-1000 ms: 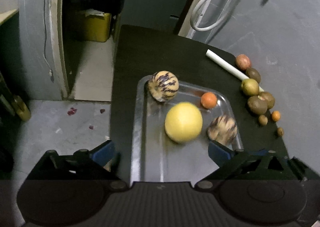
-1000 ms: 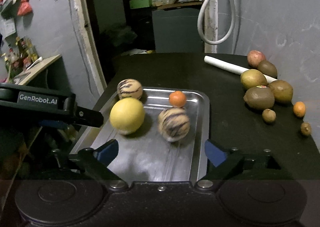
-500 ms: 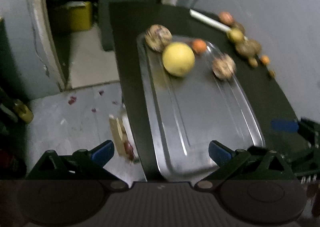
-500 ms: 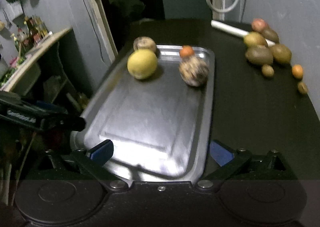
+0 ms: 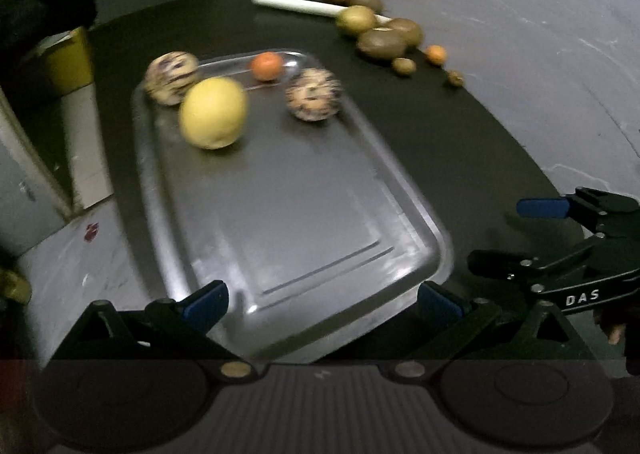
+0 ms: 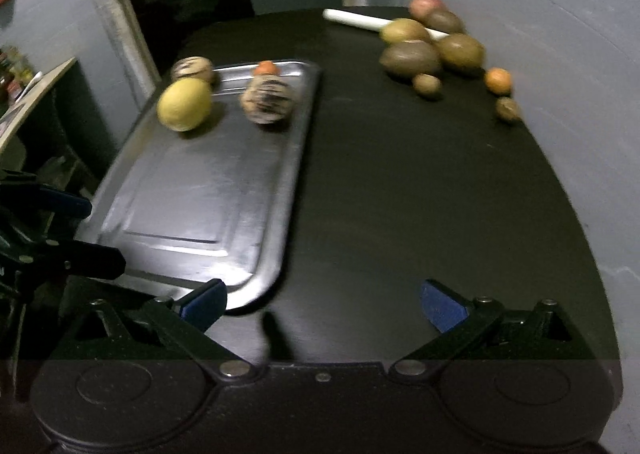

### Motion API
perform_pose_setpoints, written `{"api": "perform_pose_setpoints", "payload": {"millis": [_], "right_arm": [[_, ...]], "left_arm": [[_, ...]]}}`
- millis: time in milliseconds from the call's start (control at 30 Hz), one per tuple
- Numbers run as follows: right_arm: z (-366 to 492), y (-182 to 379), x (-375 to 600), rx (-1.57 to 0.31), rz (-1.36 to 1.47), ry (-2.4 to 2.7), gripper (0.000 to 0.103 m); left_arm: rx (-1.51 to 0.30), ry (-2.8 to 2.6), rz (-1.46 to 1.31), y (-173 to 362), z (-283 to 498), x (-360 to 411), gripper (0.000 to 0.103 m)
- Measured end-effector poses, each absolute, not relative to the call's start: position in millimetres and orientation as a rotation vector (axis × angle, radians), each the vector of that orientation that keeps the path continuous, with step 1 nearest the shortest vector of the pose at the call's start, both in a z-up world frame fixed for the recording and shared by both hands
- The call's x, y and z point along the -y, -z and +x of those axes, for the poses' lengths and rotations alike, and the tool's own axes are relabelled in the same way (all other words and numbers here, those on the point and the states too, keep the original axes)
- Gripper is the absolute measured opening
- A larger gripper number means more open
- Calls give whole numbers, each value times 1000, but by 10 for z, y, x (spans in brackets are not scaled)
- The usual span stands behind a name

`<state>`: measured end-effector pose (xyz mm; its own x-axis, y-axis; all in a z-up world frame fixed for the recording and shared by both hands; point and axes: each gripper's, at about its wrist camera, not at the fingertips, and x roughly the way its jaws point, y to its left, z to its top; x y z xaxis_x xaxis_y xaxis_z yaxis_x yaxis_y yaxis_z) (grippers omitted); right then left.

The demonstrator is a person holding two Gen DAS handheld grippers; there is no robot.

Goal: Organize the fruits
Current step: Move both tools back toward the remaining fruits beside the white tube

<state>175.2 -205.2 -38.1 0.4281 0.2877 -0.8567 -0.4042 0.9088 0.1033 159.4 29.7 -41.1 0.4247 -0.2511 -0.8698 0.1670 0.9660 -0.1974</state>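
Observation:
A metal tray [image 5: 280, 222] [image 6: 192, 190] lies on the black table. At its far end sit a yellow round fruit [image 5: 214, 112] [image 6: 184, 104], two striped melons [image 5: 314, 94] [image 5: 172, 72] [image 6: 270, 96] and a small orange fruit [image 5: 267, 65]. A cluster of kiwis [image 6: 412, 56] [image 5: 382, 40] and small fruits [image 6: 498, 80] lies at the far right by the wall. My left gripper [image 5: 320, 304] is open and empty over the tray's near edge. My right gripper [image 6: 324, 304] is open and empty over the bare table, right of the tray.
A white stick [image 5: 296, 4] [image 6: 352, 18] lies at the table's far edge beside the kiwis. A grey wall [image 6: 560, 54] bounds the table on the right. The table drops off to the floor [image 5: 80, 254] on the left.
Both grippers have pulled back from the fruits toward the tray's near end and stayed open. The right gripper has shifted right, off the tray. The fruits have not moved.

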Motion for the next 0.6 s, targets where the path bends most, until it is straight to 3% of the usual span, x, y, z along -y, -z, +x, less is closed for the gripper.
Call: {"api": "perform_pose_setpoints", "payload": {"millis": [200, 400, 600], "right_arm": [[1878, 442, 2325, -1038, -81, -347, 102], [2032, 409, 2468, -841, -182, -199, 102], [2432, 471, 2519, -769, -234, -183, 102]], "left_arm": [[-1107, 294, -67, 443, 1825, 4, 102], [-1047, 270, -68, 358, 2214, 319, 102], [-984, 242, -117, 250, 2771, 575, 102]]}}
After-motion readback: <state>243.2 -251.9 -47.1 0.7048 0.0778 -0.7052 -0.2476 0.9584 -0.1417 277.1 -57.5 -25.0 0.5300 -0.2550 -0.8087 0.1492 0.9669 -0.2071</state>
